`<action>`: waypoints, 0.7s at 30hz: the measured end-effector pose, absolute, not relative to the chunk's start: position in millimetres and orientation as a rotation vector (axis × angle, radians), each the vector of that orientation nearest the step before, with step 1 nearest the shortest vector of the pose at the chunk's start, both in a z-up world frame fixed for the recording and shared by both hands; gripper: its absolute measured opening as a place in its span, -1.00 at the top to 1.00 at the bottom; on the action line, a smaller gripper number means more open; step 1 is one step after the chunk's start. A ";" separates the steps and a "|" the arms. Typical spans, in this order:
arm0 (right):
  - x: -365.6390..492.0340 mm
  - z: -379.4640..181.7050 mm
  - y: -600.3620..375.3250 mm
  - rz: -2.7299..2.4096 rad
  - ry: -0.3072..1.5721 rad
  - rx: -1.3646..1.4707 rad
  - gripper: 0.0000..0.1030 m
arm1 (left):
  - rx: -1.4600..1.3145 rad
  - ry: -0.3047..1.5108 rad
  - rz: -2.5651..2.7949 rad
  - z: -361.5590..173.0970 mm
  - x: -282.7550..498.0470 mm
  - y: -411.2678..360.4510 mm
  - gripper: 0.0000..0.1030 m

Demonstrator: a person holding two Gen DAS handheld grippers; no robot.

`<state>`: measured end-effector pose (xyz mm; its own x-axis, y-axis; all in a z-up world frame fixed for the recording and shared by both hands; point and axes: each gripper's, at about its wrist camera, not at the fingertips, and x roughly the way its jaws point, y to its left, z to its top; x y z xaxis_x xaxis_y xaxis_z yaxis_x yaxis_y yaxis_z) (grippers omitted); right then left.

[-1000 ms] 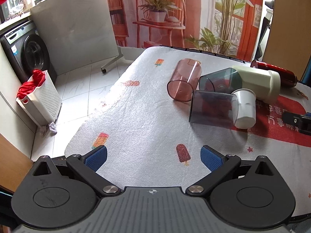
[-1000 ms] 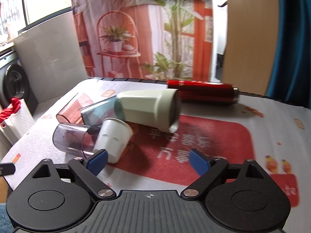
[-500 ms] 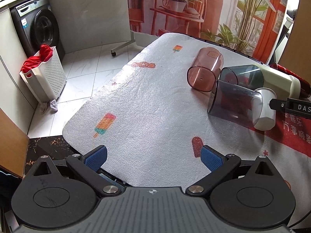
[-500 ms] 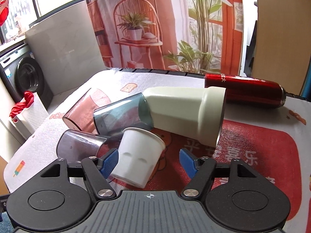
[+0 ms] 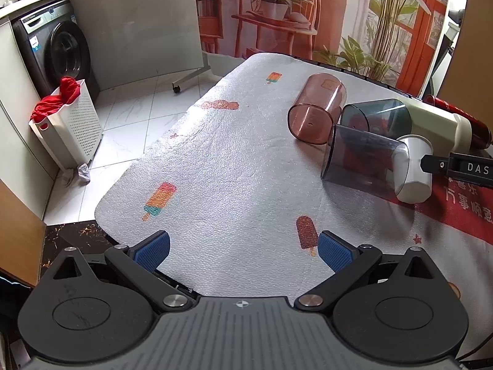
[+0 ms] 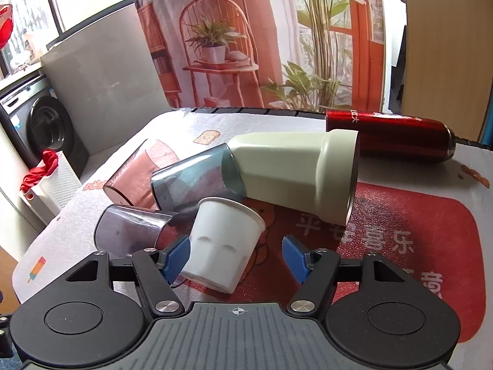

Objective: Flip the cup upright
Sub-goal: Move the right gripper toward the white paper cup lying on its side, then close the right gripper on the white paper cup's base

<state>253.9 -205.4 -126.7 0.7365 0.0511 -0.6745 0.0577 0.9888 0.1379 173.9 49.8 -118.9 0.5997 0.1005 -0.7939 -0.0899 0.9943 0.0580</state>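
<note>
Straddling the white cup (image 6: pixel 223 240), the right gripper (image 6: pixel 235 257) has its fingers (image 6: pixel 175 257) spread wide, the left pad touching, the right one apart. The cup lies tipped on the worktop (image 6: pixel 400 222) against a grey tumbler (image 6: pixel 132 228). Closing squarely on mid-body should prevent slipping. The left gripper (image 5: pixel 243 251) hovers wide, empty.

Cloth-covered table (image 5: pixel 234 160): toppled cups (image 6: pixel 225 246), red flask (image 6: pixel 391 135), perhaps all touching.
</note>
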 end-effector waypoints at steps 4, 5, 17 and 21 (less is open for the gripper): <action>253.3 -125.3 -203.3 0.001 0.741 0.152 -0.24 | 0.013 0.924 0.109 -119.6 174.7 49.6 -1.00; 253.3 -125.2 -203.3 0.001 0.741 0.154 -0.24 | 0.013 0.924 0.108 -119.8 175.2 49.4 -1.00; 257.3 -128.4 -199.0 0.008 0.746 0.158 -0.20 | 0.008 0.929 0.107 -121.6 175.5 49.9 -1.00; 260.5 -130.2 -195.9 0.006 0.747 0.154 -0.17 | 0.006 0.933 0.104 -124.2 174.1 50.1 -1.00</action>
<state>260.5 -195.9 -130.2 0.7344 0.0606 -0.6761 0.0491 0.9887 0.1419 174.1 50.1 -124.2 0.5904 0.0920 -0.8018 -0.0872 0.9949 0.0499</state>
